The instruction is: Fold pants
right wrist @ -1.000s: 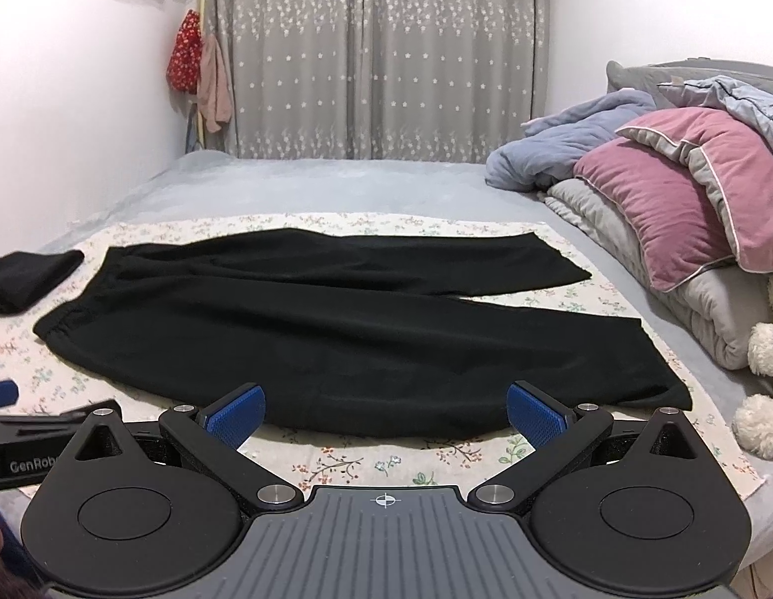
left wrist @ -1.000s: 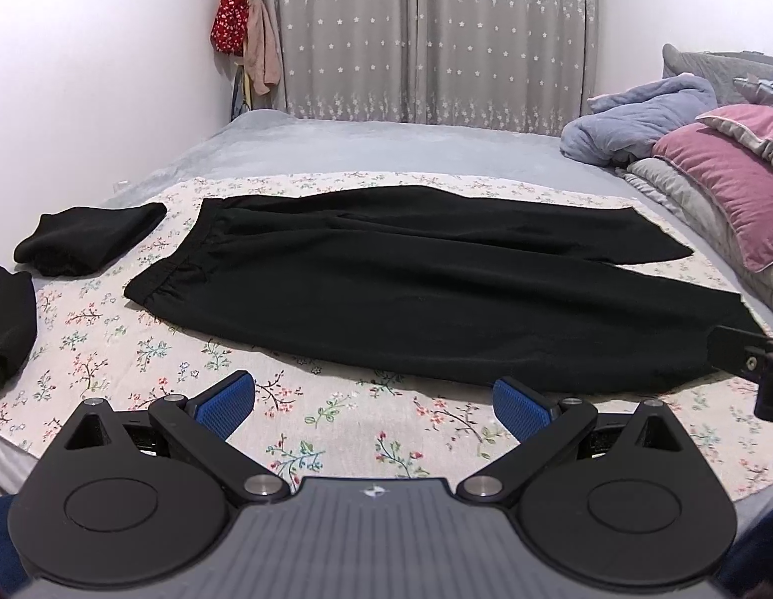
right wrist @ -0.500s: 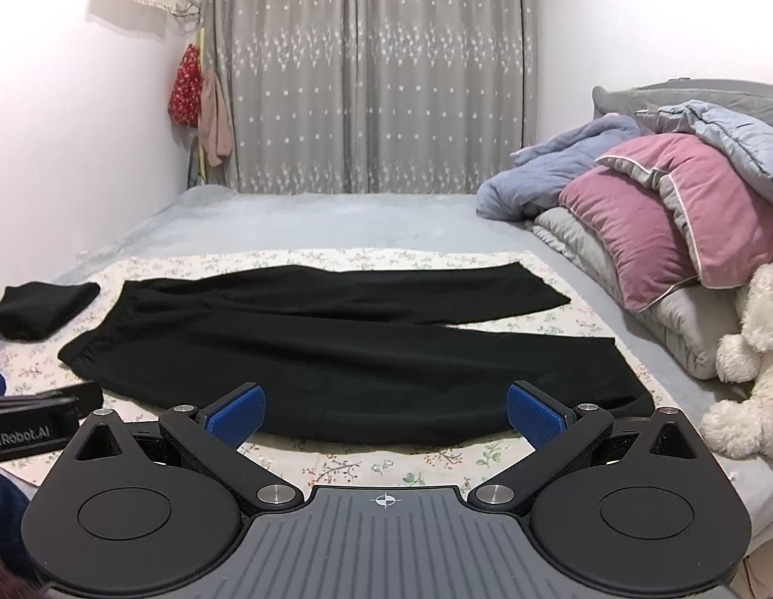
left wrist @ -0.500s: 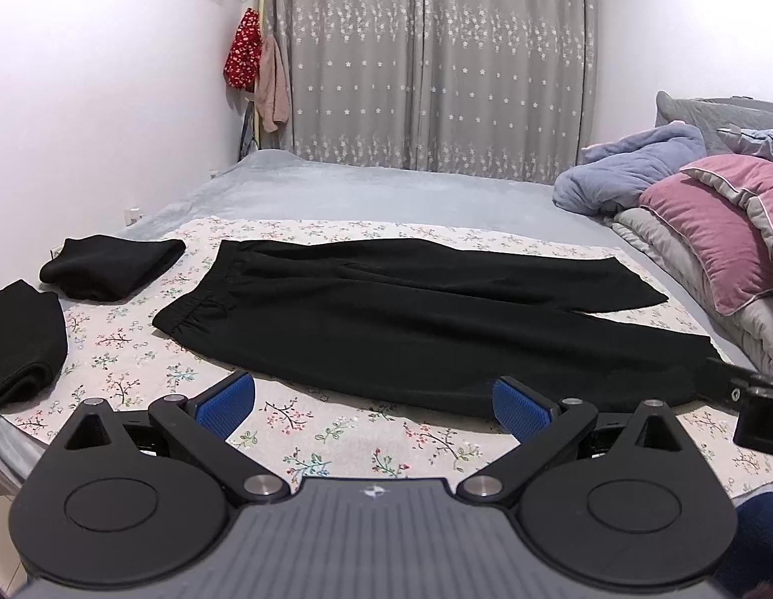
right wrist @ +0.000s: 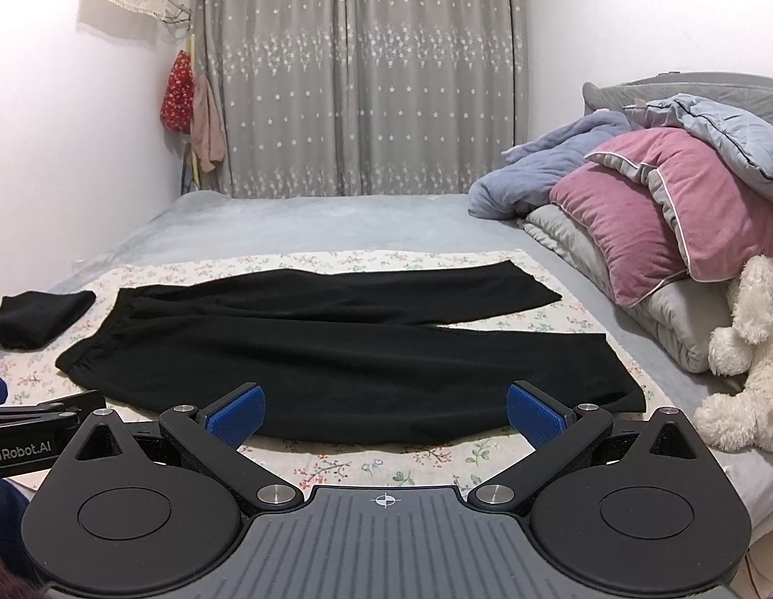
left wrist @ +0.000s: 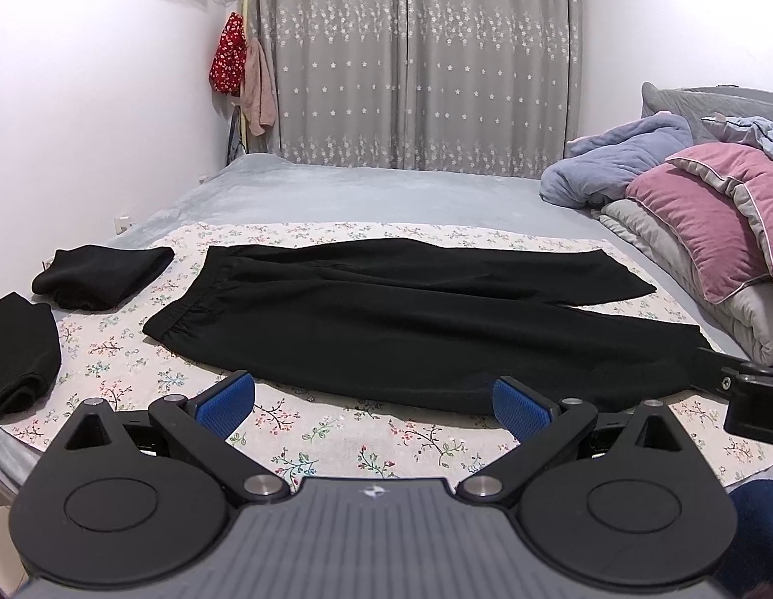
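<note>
Hovering over flat pants (left wrist: 401, 319), both tongs gaping and empty.
Left tongs (left wrist: 374, 402) should take the waistband, right tongs (right wrist: 384, 412) the near hem, folding leg onto leg.

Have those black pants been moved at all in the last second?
No. The pants lie spread as before on the floral sheet, waistband beside the folded black garment; only the cameras pulled back.
</note>
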Demonstrator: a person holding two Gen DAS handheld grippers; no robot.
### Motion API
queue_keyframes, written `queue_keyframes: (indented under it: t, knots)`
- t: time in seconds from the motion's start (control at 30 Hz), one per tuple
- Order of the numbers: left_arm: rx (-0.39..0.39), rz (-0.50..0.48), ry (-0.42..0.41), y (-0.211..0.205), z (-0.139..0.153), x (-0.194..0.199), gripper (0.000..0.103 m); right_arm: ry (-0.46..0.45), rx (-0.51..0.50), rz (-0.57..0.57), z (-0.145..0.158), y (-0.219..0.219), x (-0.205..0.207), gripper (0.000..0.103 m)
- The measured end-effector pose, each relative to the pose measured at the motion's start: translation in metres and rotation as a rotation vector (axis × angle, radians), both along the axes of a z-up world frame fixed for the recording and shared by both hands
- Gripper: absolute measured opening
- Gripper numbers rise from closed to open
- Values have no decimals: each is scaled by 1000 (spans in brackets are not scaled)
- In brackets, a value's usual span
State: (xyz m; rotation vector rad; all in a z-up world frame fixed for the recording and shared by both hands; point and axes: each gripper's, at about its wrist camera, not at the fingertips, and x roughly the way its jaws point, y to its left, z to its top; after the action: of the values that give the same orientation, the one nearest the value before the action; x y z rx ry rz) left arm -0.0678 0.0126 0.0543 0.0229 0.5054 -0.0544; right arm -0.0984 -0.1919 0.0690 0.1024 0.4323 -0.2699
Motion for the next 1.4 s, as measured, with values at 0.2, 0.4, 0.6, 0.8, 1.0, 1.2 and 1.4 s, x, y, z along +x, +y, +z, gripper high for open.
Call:
queue_keyframes:
  t: [0.2, 0.4, 0.6, 0.8, 1.0, 1.2, 1.4]
  knots:
    - [0, 6, 0, 0, -1, 1, 93, 6, -8, 5, -4, 4, 2, 103]
    - [0, 7, 0, -2, -2, 0, 93, 5, -7, 3, -6, 3, 1, 103]
    - [-1, 7, 1, -1, -3, -1, 93, 7, -7, 5, -6, 2, 1, 103]
    - [-4, 8, 6, -2, -4, 0, 93, 16, -7, 7, -9, 2, 4, 103]
    - [5, 2, 17, -1, -5, 6, 93, 17, -10, 10, -11, 2, 6, 103]
    - [52, 26, 44, 9, -12, 37, 93, 29, -9, 11, -22, -12, 22, 103]
    - [17, 76, 110, 44, -21, 99, 93, 65, 57, -74, -44, -69, 67, 103]
